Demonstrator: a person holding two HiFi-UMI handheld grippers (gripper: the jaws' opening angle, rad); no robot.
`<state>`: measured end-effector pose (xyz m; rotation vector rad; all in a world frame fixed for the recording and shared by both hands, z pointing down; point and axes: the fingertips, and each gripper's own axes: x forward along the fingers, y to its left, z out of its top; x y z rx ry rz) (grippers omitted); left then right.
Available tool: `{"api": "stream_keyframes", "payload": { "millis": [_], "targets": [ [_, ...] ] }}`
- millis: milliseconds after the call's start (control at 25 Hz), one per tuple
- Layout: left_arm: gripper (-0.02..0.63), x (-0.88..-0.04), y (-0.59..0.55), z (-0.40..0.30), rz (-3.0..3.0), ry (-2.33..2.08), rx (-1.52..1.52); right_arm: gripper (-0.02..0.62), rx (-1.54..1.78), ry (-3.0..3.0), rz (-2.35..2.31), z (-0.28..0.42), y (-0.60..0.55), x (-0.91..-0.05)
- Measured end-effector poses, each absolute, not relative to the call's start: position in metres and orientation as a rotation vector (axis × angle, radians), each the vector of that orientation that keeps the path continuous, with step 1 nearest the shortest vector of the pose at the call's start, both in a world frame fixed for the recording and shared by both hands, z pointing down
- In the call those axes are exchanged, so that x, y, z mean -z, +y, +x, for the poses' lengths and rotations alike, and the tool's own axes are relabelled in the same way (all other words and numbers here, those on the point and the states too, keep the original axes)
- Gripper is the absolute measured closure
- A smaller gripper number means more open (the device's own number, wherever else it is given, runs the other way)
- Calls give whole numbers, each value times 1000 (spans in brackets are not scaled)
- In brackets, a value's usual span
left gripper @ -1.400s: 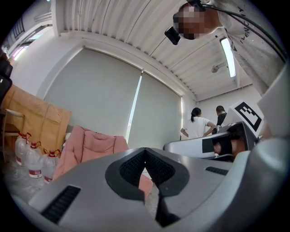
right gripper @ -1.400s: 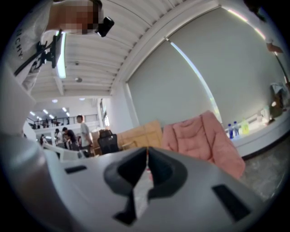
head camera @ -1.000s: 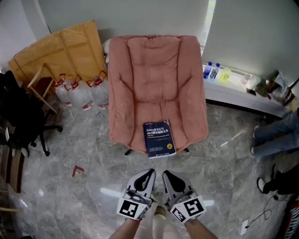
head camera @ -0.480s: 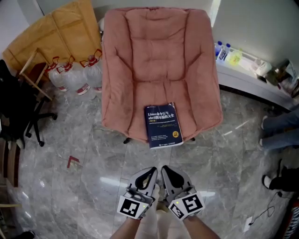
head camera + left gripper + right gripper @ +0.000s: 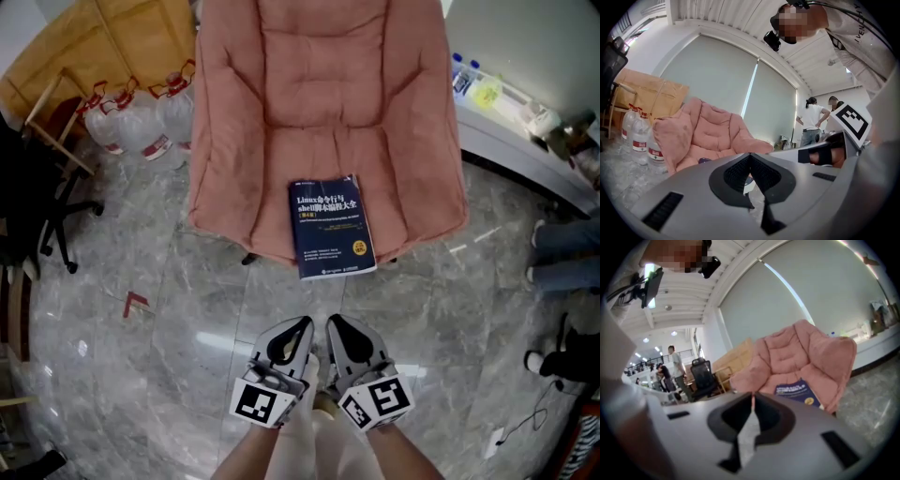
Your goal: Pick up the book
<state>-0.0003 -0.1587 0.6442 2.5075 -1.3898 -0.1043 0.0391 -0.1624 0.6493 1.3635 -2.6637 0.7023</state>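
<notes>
Left hand-held gripper (image 5: 300, 325) and right hand-held gripper (image 5: 334, 323) are clamped shut, empty, well short of the book (image 5: 333, 225) lying flat on the pink chair (image 5: 319, 84) seat's front edge. Approach step, I'd say: next I open up and reach in.

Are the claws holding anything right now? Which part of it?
Nothing is held. The left gripper and right gripper are both shut and empty; the book lies untouched on the pink chair.
</notes>
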Motion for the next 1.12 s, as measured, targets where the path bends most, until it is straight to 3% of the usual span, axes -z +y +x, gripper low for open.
{"api": "stream_keyframes", "payload": {
  "millis": [760,1120],
  "targets": [
    [591,-692,-180,6,2489,-1322,69,577,-1170,-2444,1569,64,-193,-736],
    [591,-714,-193,2,2465,-1321,40,525,-1424,-2351,1629,69,-209,-771]
  ]
}}
